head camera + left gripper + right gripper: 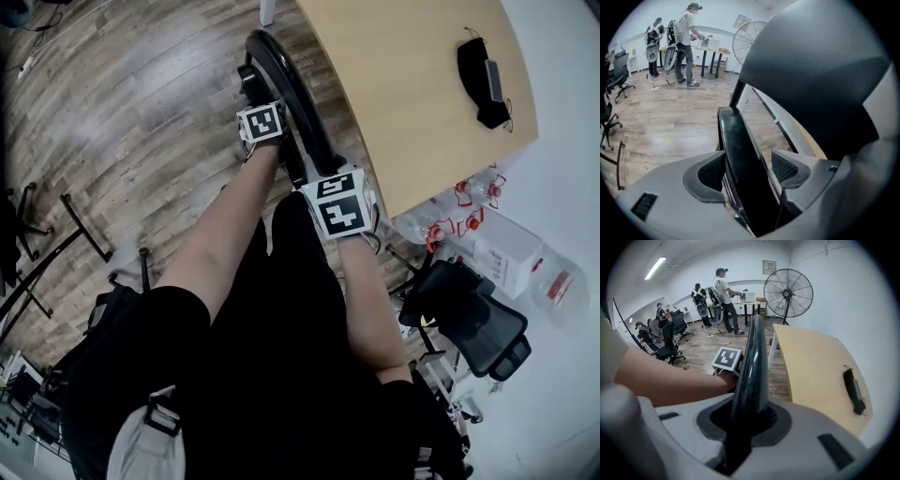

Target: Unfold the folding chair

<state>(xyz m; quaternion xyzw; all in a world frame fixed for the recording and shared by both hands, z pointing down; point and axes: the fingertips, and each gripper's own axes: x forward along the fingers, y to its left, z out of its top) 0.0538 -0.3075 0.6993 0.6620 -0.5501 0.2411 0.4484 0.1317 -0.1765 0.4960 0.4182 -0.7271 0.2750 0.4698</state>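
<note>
In the head view, the folding chair point(292, 103) is seen folded and edge-on over the wooden floor point(141, 112) toward 12 o'clock. It is just beside the worktop point(422, 84) at 1 o'clock. The left gripper point(261, 127) and right gripper point(339, 208) are set along its black edge.

In the left gripper view, the fingers point(712, 171) are spread wide with that edge between them, unclamped.

In the right gripper view, the fingers point(776, 419) are closed tight on it.
</note>
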